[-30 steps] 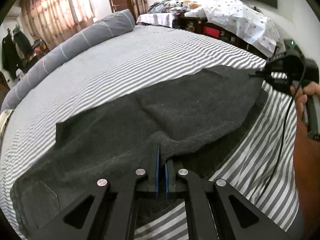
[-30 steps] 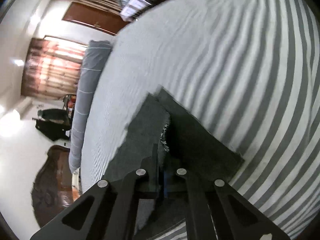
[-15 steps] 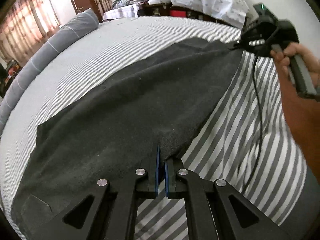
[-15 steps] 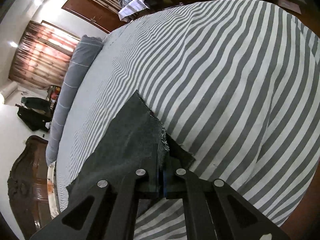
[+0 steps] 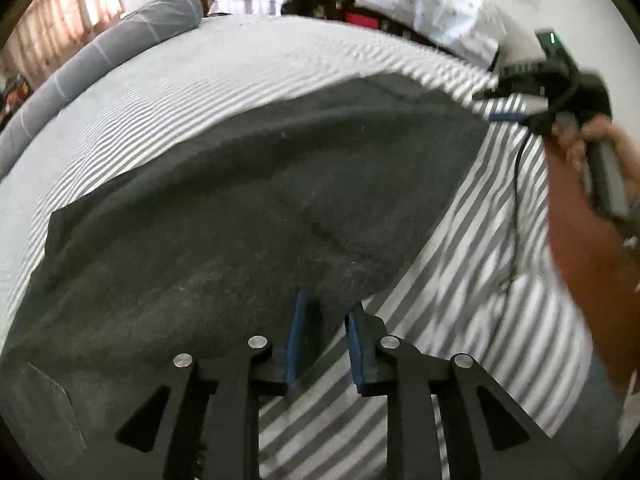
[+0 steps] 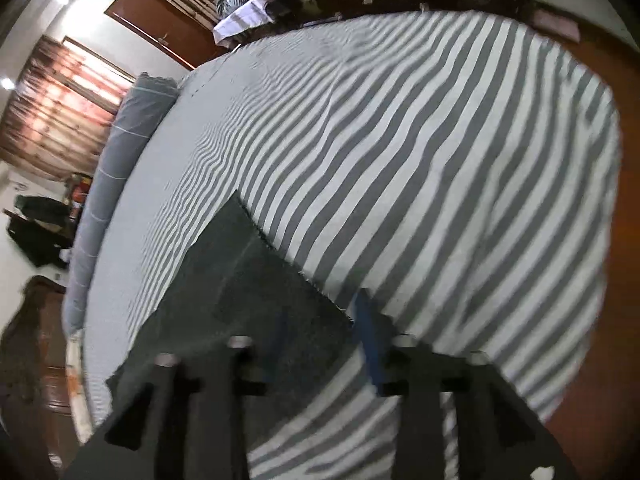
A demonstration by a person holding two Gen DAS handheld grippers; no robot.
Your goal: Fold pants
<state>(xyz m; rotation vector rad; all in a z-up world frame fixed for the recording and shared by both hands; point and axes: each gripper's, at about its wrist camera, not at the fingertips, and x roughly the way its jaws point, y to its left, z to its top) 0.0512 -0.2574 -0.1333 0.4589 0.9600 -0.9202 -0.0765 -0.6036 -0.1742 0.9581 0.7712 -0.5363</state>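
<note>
Dark grey pants (image 5: 240, 208) lie flat on the striped bed, folded lengthwise, one long band from lower left to upper right. My left gripper (image 5: 323, 340) is open just at the pants' near edge, holding nothing. My right gripper (image 6: 320, 344) is open over the leg-end corner of the pants (image 6: 248, 292), holding nothing. In the left wrist view the right gripper (image 5: 516, 110) shows at the far end of the pants, held by a hand.
The bed (image 6: 420, 160) has a grey-and-white striped sheet. A grey bolster (image 5: 120, 44) lies along the far side. Cluttered furniture with a dotted cloth (image 5: 420, 4) stands beyond the bed. The bed's edge (image 6: 600, 240) drops to a brown floor on the right.
Both grippers have opened and let go of the pants' edge. The pants now lie flat on the bed. Both grippers have drawn back a little.
</note>
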